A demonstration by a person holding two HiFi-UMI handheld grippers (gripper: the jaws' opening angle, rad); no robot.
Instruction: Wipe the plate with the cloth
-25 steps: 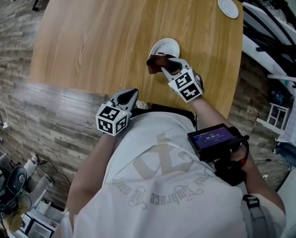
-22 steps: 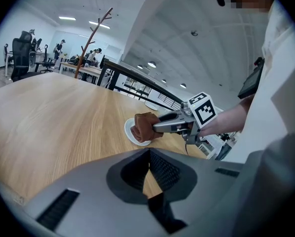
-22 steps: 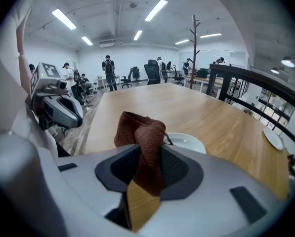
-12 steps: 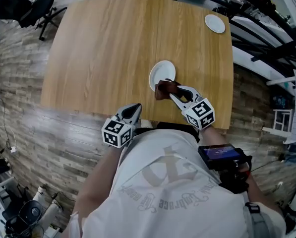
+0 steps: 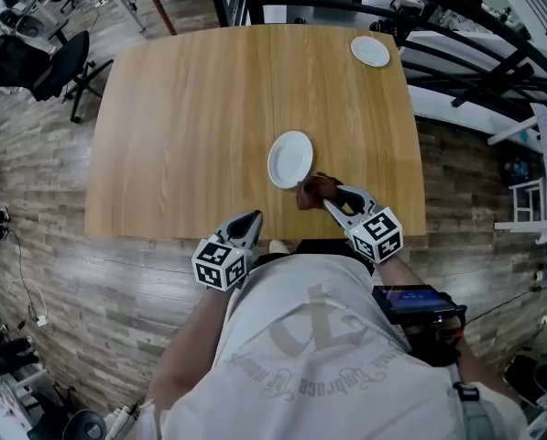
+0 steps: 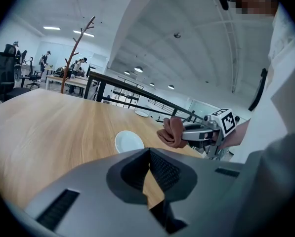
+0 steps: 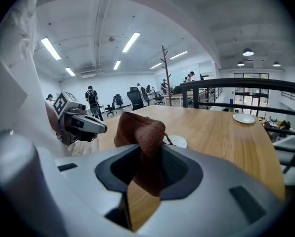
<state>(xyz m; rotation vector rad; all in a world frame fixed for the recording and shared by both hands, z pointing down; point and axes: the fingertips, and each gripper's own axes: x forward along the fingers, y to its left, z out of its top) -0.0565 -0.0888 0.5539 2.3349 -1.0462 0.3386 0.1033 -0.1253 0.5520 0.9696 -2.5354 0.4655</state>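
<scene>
Now the right gripper (image 5: pixel 333 196) is clamping the cloth (image 5: pixel 316 189) at the plate's (image 5: pixel 289 159) five o'clock, seemingly ready to wipe; the left gripper (image 5: pixel 251 218) is idling closed and empty.

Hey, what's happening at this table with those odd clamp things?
A person stands at a wooden table with a hand-held gripper in each hand. The right gripper is clamped on a brown cloth, held in the air just beside a white plate, not on it. The left gripper is shut and empty, near the table's edge.
</scene>
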